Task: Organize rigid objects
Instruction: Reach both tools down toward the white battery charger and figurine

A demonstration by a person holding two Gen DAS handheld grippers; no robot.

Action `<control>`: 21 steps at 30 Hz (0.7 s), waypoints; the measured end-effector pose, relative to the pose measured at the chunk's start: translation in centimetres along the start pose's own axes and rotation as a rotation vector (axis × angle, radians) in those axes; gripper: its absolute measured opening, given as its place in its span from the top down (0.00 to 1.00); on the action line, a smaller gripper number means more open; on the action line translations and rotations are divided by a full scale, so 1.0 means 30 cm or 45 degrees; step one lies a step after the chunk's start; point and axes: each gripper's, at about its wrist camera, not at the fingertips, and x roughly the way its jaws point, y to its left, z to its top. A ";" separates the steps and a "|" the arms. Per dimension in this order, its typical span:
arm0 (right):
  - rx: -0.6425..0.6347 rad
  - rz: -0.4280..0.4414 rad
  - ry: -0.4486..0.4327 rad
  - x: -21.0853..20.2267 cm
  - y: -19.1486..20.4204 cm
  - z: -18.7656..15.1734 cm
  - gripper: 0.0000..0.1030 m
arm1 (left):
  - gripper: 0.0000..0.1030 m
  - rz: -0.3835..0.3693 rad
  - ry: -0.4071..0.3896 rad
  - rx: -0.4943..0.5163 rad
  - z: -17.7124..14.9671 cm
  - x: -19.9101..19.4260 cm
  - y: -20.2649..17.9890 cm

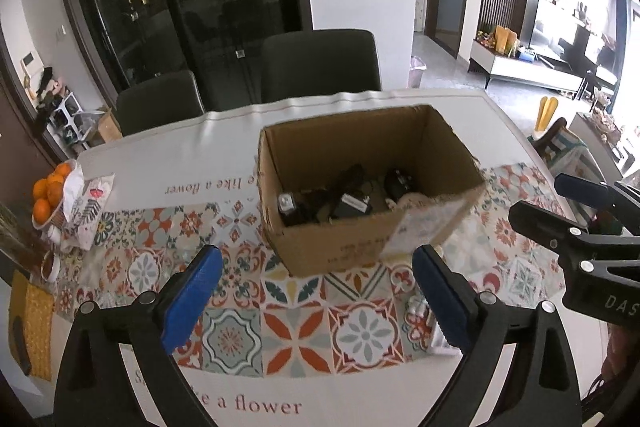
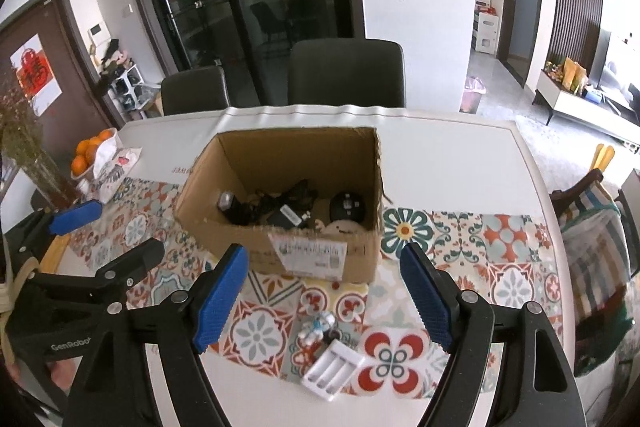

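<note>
On the counter (image 2: 460, 155), under a tile-patterned cloth (image 2: 500, 239): items listed largest to smallest.

1. Cardboard box (image 2: 224, 227), open-topped, standing mid-counter. It holds several dark rigid objects, among them a round black piece (image 2: 347, 206) at its right side and a black adapter-like block (image 2: 289, 215); the rest is too jumbled to name.

2. Left gripper (image 1: 318, 291), blue pads spread wide, holding nothing, hovering near the box's front face.

3. Right gripper (image 2: 323, 293), pads likewise spread and empty, poised above the loose items in front of the box.

4. White battery charger (image 2: 334, 367), three slots, lying flat on the cloth, near the counter's front edge and apart from the box.

5. Small blue-and-white figurine (image 2: 318, 327), lying just behind the charger, close to or touching it; contact cannot be told.

Step in hand, as judged: most objects are boxed; two remain out. The right gripper seems best placed for the next pick. That move calls for lowering over the figurine or charger, closing across the narrow width, then lifting clear of the box's front wall.
</note>
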 end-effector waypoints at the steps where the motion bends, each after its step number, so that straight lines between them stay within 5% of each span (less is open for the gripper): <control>1: -0.001 0.005 0.005 -0.003 -0.001 -0.010 0.24 | 0.06 0.003 0.007 0.000 -0.013 -0.002 -0.006; 21: -0.029 0.075 0.181 0.066 -0.036 -0.209 0.21 | 0.06 0.068 0.139 -0.137 -0.212 0.028 -0.054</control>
